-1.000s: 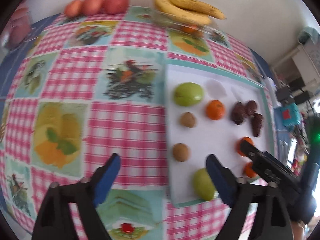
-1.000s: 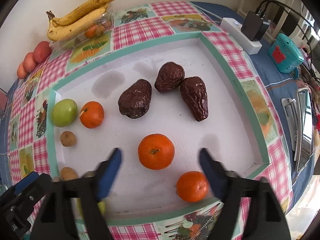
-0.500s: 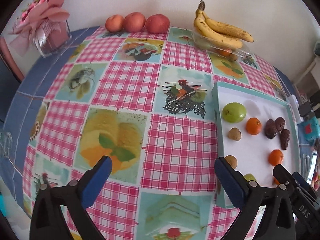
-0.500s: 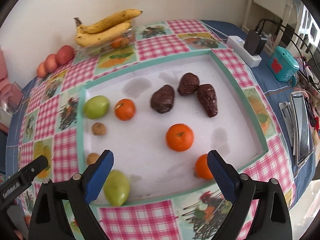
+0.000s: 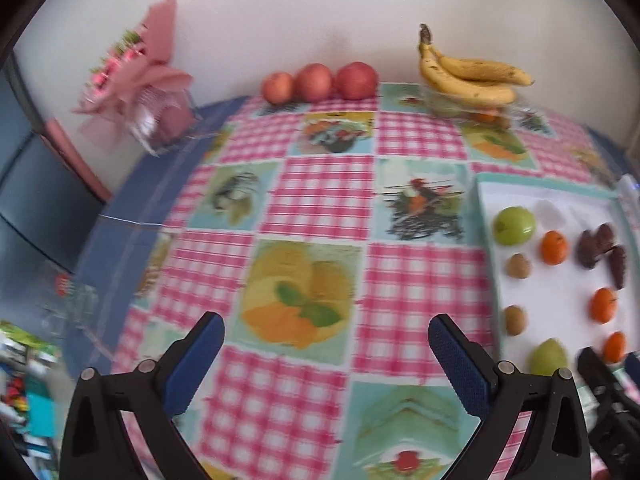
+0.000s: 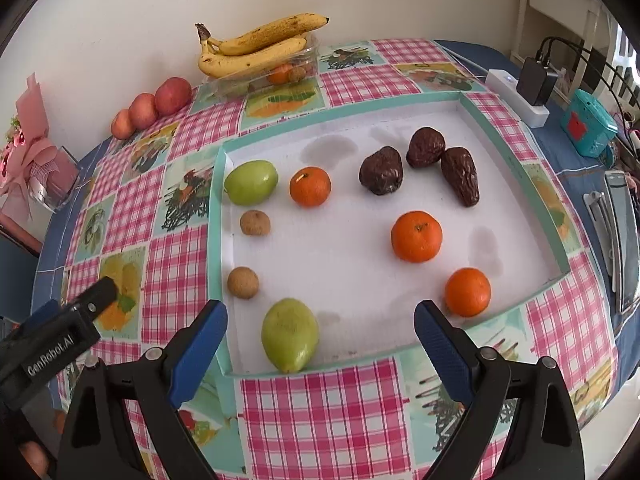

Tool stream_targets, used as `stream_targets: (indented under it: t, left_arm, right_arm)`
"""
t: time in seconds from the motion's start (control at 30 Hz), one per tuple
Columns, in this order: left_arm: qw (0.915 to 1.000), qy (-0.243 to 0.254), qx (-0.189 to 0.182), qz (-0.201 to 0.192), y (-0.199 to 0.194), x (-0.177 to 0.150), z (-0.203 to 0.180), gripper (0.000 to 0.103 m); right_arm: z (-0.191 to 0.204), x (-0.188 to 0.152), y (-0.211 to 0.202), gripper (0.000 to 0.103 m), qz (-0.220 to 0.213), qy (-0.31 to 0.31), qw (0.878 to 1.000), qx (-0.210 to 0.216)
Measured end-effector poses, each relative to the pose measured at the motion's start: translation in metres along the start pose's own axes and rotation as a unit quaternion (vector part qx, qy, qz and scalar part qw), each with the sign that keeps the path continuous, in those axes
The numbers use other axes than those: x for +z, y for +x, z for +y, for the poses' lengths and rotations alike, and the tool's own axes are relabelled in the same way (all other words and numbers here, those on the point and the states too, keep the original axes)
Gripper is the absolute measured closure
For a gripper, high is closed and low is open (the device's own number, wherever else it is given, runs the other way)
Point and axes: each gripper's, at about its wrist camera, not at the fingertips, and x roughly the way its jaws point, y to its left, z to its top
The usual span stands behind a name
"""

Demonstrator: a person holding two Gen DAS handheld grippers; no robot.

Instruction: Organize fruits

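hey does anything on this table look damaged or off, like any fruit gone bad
Yes. The three dark fruits at the back of the white tray look shrivelled and wrinkled, nearly black-brown, unlike the smooth oranges and green fruits beside them. The bananas by the wall carry brown speckles. Nothing looks spilled.

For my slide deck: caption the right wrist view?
Open right gripper above a white tray holding green fruits, oranges and dark fruits.

Left gripper jaws spread over tablecloth, empty
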Motion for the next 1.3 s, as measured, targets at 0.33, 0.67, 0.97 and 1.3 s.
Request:
stream_targets:
  t: [0.33,0.67,0.97,1.3]
  left_arm:
    - [0.9991,0.031,-0.001,0.028,-0.012,-0.020,0.005,0.000]
    - [0.9982,0.040,0.042,0.013,-0.034,-0.037,0.020,0.000]
    - [0.9987,0.030,0.027,0.029,-0.035,-0.043,0.032,0.000]
    - [0.9992,0.018,-0.002,0.036,-0.036,-0.044,0.039,0.000]
  right_arm:
    - [-0.003,-0.018,-0.016,0.008,-0.010,0.001,1.000,-0.003]
    - [0.001,-0.039,-0.036,0.008,-0.025,-0.013,1.000,-0.003]
    - [0.010,-0.040,-0.043,0.008,-0.037,-0.033,0.999,-0.005]
    - [0.014,-0.040,-0.047,0.008,-0.040,-0.048,0.998,-0.008]
